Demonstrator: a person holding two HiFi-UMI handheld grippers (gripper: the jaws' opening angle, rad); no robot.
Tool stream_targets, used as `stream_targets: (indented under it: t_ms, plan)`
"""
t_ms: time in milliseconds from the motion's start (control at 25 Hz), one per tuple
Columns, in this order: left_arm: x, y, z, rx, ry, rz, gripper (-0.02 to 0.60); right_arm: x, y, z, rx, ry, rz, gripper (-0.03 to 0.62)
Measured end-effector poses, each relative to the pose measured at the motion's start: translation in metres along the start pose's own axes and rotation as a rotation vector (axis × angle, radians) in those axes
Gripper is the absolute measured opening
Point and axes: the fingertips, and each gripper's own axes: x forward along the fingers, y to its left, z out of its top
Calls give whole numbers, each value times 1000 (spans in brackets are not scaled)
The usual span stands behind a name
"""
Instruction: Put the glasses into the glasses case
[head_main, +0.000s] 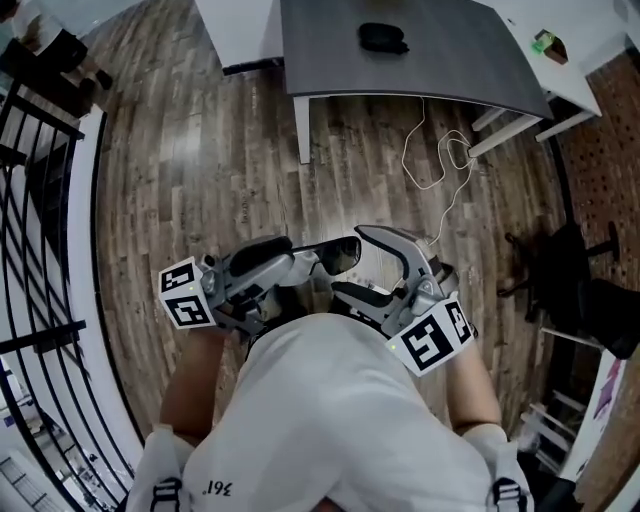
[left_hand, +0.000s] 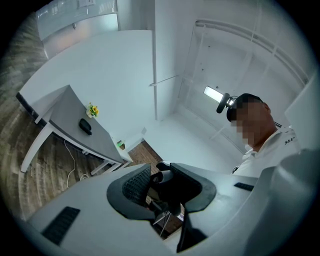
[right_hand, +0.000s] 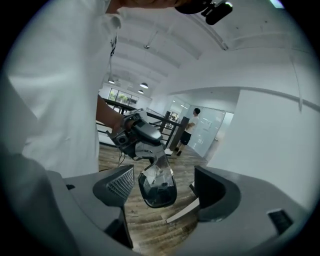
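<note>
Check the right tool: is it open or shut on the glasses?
Open. The right tool has its jaws wide apart, a lens of the glasses between them, pressed by neither; the left tool holds the glasses.

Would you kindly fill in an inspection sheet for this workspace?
Surface: grey table, ahead.
Job's things: glasses in the air; dark glasses case on the table.
Clutter: small green thing beyond the table.
Grippers: left gripper shut on glasses; right gripper open, lens between jaws untouched.
Cables: white cable looped on wood floor.
Surroundings: black railing, black chair.
</note>
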Motion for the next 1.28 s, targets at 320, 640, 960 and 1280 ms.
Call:
stream_targets:
  t_ms: [320,640,960,1280]
  plan:
    - [-3,2,2,-27,13,-44,129,22,12,-15,-88,121,96,356]
    - [-8,11,2,-84,16,-71,129,40,16,-22,-147,195,89,351]
    - [-16,18,4,-121,36,-98,130,47,19,-17,-133,216,72,290]
    - [-32,32,4,-40,98,-29,130,61,27,-13,-120,256,27,290]
